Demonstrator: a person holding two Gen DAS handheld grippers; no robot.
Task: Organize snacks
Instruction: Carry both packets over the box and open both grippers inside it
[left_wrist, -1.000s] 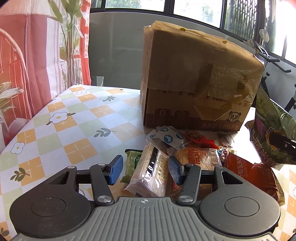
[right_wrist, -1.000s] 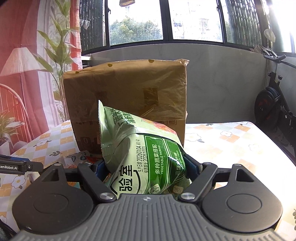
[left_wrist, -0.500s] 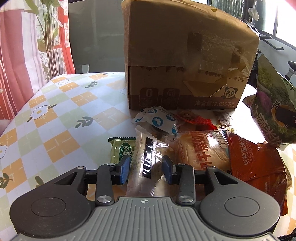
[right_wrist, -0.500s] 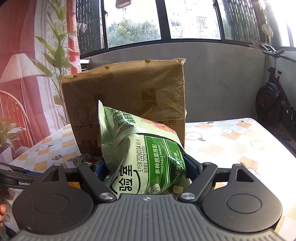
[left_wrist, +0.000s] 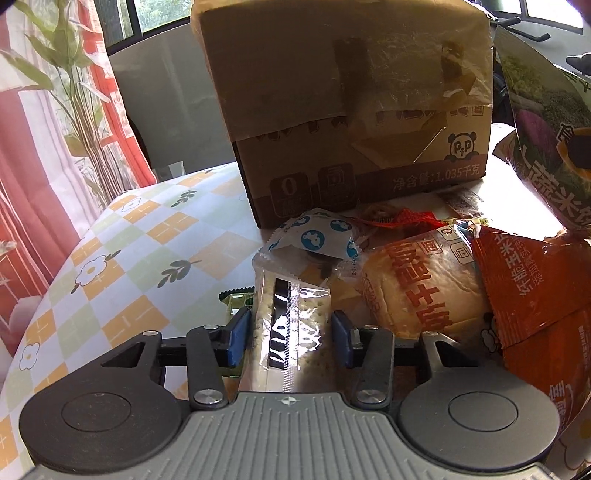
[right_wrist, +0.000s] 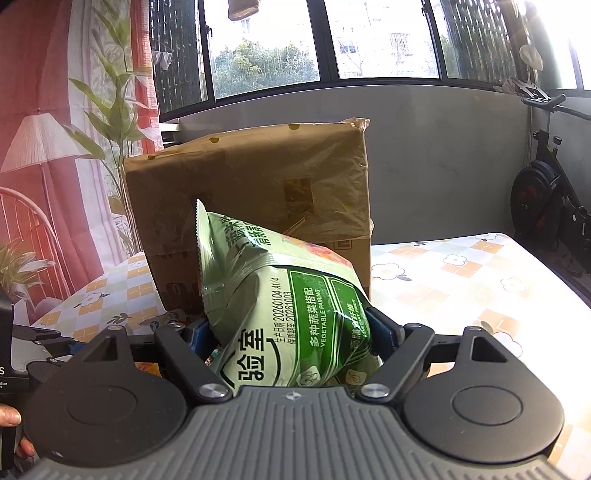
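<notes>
My left gripper (left_wrist: 290, 338) is shut on a clear-wrapped cracker pack (left_wrist: 291, 317) that points toward a pile of snacks: a white-and-blue packet (left_wrist: 317, 240), a wrapped bread roll (left_wrist: 417, 288) and orange bags (left_wrist: 532, 280). A small green packet (left_wrist: 236, 301) lies just left of the crackers. My right gripper (right_wrist: 290, 341) is shut on a green vegetable snack bag (right_wrist: 280, 299), held up in front of the brown cardboard box (right_wrist: 258, 184). That bag also shows at the right edge of the left wrist view (left_wrist: 550, 122).
The cardboard box (left_wrist: 351, 103) stands closed on the checked flower tablecloth (left_wrist: 122, 266) behind the snack pile. A plant and red curtain are at the left. An exercise bike (right_wrist: 546, 206) stands beyond the table's right side. The other gripper's body (right_wrist: 22, 354) is at the lower left.
My left gripper moved in toward the pile and closed its jaws on the cracker pack. My right gripper kept its hold on the green bag and rose slightly.
</notes>
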